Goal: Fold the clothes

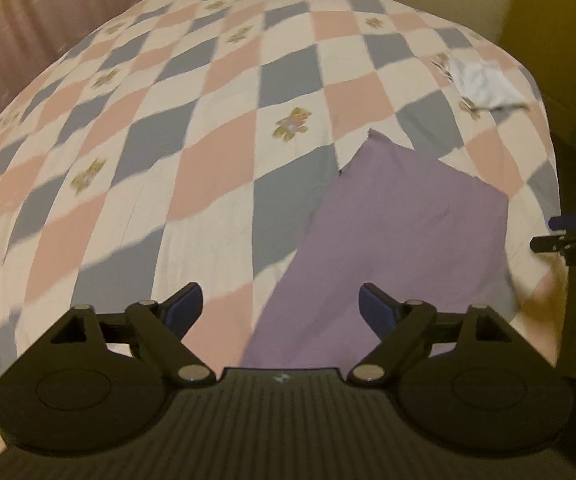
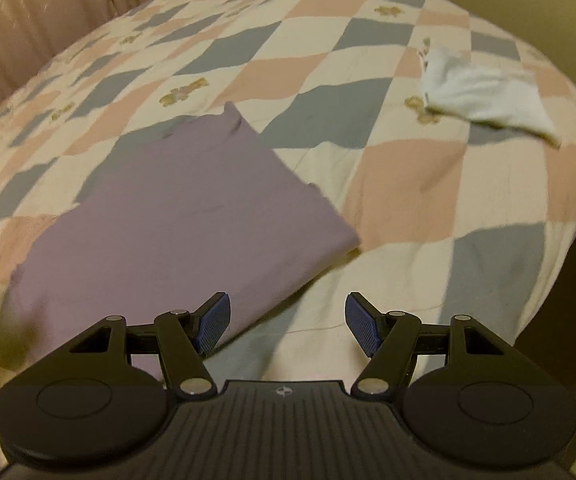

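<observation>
A folded purple garment [image 1: 399, 240] lies flat on the checkered bedspread [image 1: 192, 152] near the bed's front edge; it also shows in the right wrist view [image 2: 176, 216]. A small white cloth [image 1: 483, 84] lies at the far right of the bed, also in the right wrist view [image 2: 483, 92]. My left gripper [image 1: 281, 308] is open and empty, above the garment's near left edge. My right gripper [image 2: 288, 322] is open and empty, just off the garment's near right corner. The right gripper's tip [image 1: 567, 232] shows at the left view's right edge.
The bedspread [image 2: 407, 184] has pink, blue and cream squares with teddy bears. A pink curtain [image 1: 28, 20] hangs behind the bed on the left. A yellowish wall [image 1: 547, 20] and the bed's right edge lie to the right.
</observation>
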A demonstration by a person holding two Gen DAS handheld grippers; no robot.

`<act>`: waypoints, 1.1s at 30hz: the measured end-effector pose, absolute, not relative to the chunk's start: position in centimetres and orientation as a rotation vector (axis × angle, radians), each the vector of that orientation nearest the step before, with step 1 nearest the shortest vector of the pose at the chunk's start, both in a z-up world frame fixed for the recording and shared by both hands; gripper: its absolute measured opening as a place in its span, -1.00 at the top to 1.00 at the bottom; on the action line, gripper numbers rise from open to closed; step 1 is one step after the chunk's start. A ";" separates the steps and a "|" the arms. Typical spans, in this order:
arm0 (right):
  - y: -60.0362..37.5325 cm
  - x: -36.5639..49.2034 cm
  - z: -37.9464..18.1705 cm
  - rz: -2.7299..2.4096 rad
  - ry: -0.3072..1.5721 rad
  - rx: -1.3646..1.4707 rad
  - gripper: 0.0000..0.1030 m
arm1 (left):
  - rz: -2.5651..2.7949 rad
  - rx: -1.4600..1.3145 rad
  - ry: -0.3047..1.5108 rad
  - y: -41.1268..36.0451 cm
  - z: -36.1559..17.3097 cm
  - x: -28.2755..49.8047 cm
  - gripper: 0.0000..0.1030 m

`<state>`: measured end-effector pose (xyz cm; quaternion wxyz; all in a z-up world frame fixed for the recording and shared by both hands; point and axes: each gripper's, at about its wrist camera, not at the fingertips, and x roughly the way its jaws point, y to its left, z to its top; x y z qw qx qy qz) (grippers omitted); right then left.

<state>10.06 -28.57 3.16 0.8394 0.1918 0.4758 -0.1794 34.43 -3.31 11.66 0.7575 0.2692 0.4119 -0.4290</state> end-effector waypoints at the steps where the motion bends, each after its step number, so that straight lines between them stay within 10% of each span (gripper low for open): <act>1: -28.5 10.1 3.0 -0.379 1.000 0.424 -0.29 | -0.962 0.607 0.886 -4.1 11.3 34.8 -0.67; 33: -36.5 11.2 -5.0 -0.312 0.912 0.861 -0.14 | -1.502 0.823 1.105 -28.1 -2.2 43.3 -0.26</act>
